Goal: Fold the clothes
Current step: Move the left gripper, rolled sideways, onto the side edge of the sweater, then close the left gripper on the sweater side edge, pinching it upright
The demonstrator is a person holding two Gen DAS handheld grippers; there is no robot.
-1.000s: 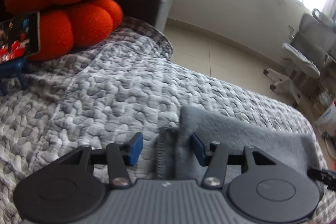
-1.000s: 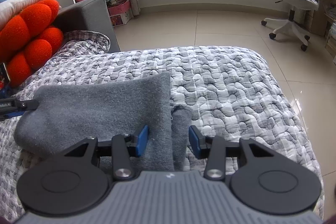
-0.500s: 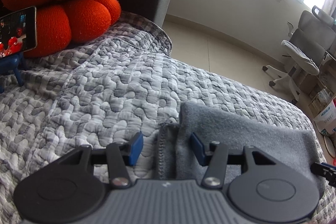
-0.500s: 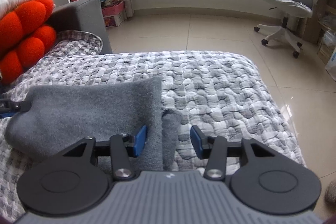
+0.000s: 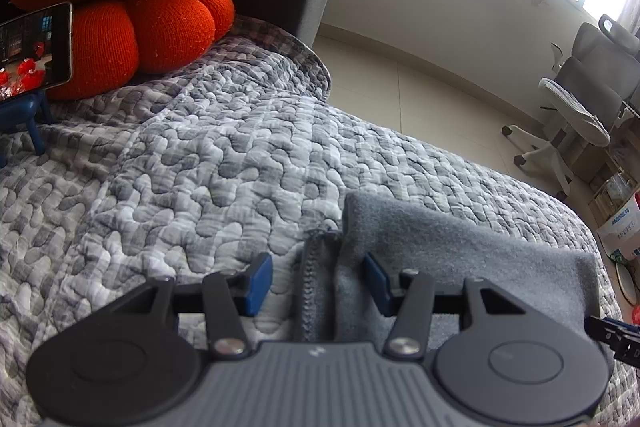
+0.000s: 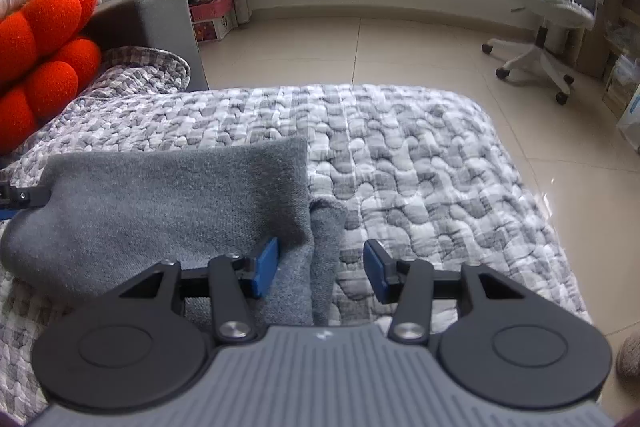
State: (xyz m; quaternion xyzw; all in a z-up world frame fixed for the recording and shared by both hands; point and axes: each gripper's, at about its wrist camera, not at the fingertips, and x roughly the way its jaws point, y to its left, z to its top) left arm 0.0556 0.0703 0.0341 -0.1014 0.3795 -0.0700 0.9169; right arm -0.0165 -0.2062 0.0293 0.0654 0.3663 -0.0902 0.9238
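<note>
Our grey knit garment (image 6: pixel 160 203) lies doubled over on the quilted bedspread (image 6: pixel 420 163), with the left claw (image 5: pixel 316 277) spread around its left end and the right claw (image 6: pixel 320 267) spread around its right end, neither pinching cloth. Whether we are about to grip or have just let go, the pictures do not settle. Any good fold here keeps both ends level and the far edge, toward 12 o'clock, lined up square.

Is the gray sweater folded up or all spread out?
Folded. The gray sweater lies doubled over on the quilt, its top layer ending in a straight edge above a lower one.
</note>
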